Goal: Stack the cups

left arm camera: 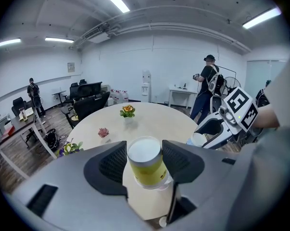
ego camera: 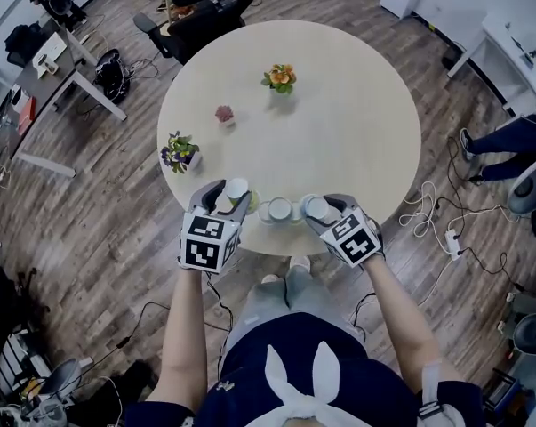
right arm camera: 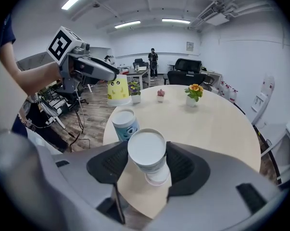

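The person stands at the near edge of the round bench (ego camera: 356, 123) with a cup in each tool. The left gripper (ego camera: 230, 198) has its fingers (left arm camera: 113, 162) set wide and pressed against the sides of the yellow cup (left arm camera: 145, 162), just under the rim. The right gripper (ego camera: 325, 210) has the same broad hold on a pale cup (right arm camera: 147, 155). Gripping by the walls looks deliberate, since it leaves each cup's mouth and base free, so one can be dropped into another without the fingers getting in the way. Both tools point downward. I can't tell whether either cup is lifted clear of the bench or resting on it. Between the two grippers a blue cup (right arm camera: 124, 124) stands upright and untouched near the bench edge, mouth up; it looks like the natural base for the stack. The orange flowers (ego camera: 281, 78), the pink plant (ego camera: 224, 114) and the purple flowers (ego camera: 180, 152) sit farther out on the bench, apart from the cups. No cup is nested in another yet.
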The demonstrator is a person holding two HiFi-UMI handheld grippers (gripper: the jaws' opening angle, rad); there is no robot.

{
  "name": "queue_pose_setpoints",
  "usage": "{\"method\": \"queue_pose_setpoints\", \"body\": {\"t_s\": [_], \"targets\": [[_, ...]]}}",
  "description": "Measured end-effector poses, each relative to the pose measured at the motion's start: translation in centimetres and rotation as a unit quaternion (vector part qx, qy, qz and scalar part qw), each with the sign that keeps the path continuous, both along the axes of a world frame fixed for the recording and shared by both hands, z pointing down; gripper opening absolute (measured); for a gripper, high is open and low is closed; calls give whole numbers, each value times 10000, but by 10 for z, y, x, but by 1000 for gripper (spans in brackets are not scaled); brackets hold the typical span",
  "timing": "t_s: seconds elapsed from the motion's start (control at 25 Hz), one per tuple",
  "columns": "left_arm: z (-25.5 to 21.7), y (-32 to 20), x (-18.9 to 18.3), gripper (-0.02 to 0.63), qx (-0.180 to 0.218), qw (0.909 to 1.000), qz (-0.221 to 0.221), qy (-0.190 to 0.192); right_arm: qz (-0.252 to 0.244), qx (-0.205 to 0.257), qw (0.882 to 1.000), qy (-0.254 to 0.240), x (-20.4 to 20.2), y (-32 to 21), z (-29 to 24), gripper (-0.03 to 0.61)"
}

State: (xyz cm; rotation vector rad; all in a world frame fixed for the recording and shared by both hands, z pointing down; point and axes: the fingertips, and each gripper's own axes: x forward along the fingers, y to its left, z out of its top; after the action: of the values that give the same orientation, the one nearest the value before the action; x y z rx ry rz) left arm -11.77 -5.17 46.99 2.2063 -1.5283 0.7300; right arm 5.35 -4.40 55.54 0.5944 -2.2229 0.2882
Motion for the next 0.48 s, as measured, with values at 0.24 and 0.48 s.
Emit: {"method": "queue_pose_setpoints", "body": {"t_s": [0.24, 0.48], "targets": [[3, 5, -9, 242, -18, 10000, -11, 26, 27, 10, 9999, 114, -3, 0, 7, 253], [2, 4, -11, 242, 5, 10000, -5, 29, 47, -94, 9999, 82, -5, 3, 7, 253]]}}
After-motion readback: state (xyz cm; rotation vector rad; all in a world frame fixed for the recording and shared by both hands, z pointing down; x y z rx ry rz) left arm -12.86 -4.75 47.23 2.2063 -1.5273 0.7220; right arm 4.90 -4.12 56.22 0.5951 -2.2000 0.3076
